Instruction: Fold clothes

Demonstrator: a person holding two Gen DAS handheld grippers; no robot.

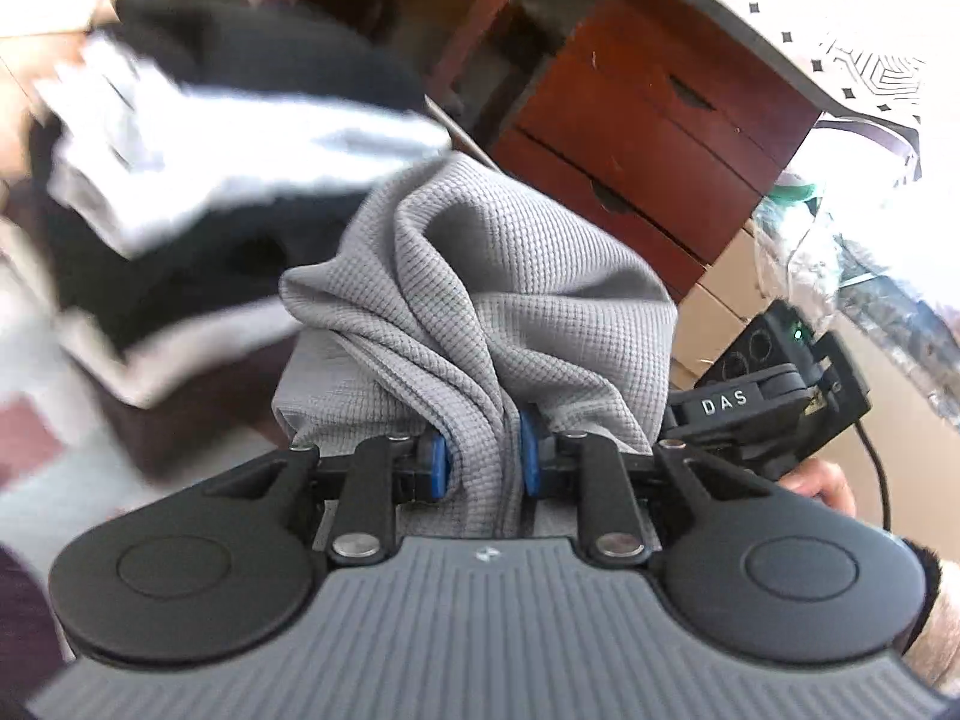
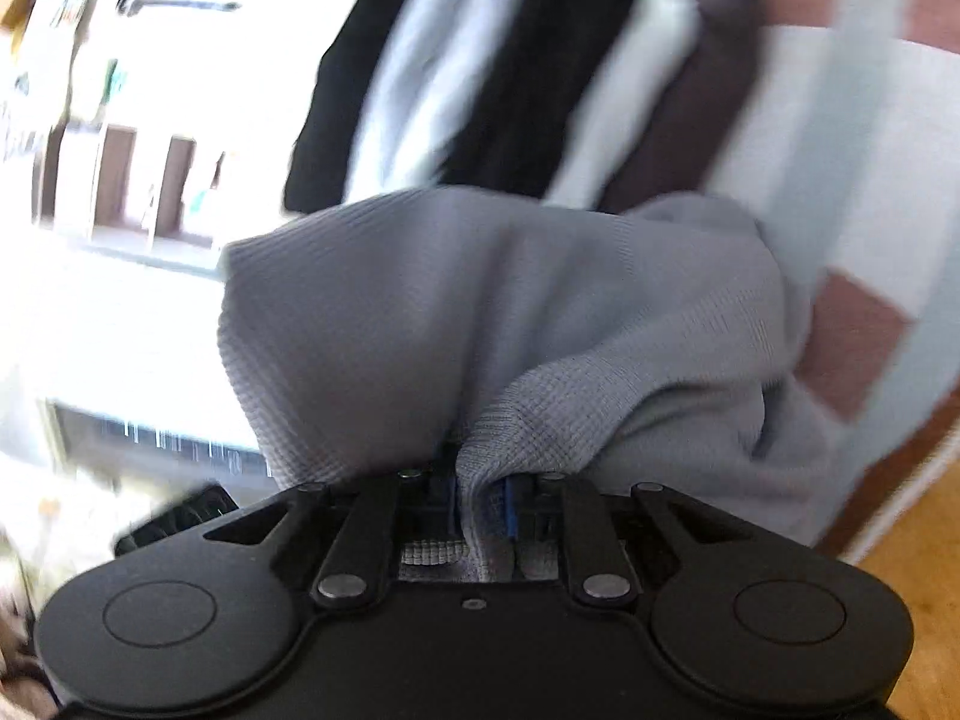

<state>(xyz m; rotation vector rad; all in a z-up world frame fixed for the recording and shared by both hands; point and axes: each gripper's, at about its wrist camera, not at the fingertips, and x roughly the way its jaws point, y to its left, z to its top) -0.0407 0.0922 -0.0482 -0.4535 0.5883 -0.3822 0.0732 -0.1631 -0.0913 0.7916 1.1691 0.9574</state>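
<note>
both grippers clamp grey waffle-knit garment

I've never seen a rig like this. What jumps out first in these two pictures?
A grey waffle-knit garment fills the middle of both views, bunched and pinched by the left gripper and the right gripper alike. Behind it in the left view sits a blurred stack of black and white clothes, with a reddish wooden drawer unit to the upper right.
</note>
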